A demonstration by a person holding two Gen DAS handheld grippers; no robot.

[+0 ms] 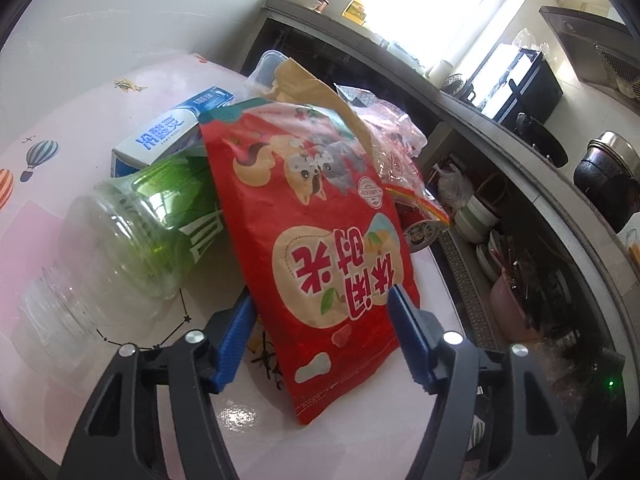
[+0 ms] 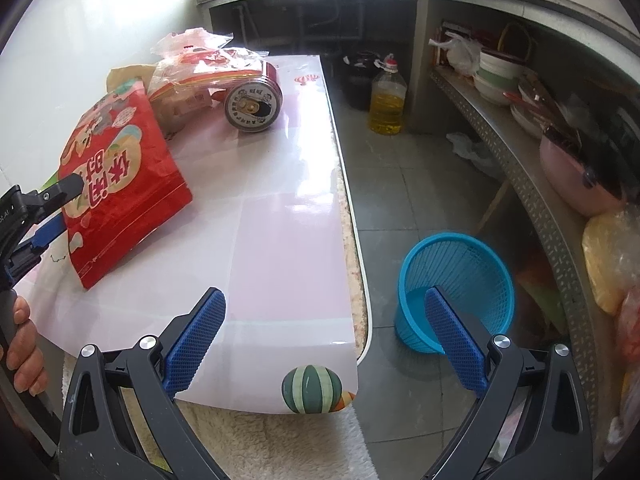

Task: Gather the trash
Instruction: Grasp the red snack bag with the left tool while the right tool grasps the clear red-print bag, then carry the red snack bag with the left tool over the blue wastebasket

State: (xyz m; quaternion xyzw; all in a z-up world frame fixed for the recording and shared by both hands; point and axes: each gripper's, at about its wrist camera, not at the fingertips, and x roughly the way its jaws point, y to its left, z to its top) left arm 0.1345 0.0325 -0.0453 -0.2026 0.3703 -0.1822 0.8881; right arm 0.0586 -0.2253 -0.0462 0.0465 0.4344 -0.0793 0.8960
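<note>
A red snack bag (image 1: 320,216) leans tilted on the pink table (image 1: 64,168), resting on a green-labelled clear bottle (image 1: 152,216) that lies on its side. My left gripper (image 1: 320,298) has the bag's lower half between its blue pads, both touching the bag's sides. The right wrist view shows that gripper (image 2: 60,208) with one finger over the red bag (image 2: 120,176) and one under it, and a hand (image 2: 20,344) on its handle. My right gripper (image 2: 324,320) stands open and empty above the table's near corner. A blue mesh basket (image 2: 456,280) stands on the floor.
A blue-and-white box (image 1: 168,136), a brown paper bag (image 1: 316,88) and crumpled clear plastic bags (image 2: 200,68) lie behind the red bag. A red can (image 2: 252,104) lies on its side. An oil bottle (image 2: 386,100) stands on the floor; shelves with bowls (image 2: 496,76) run along the right.
</note>
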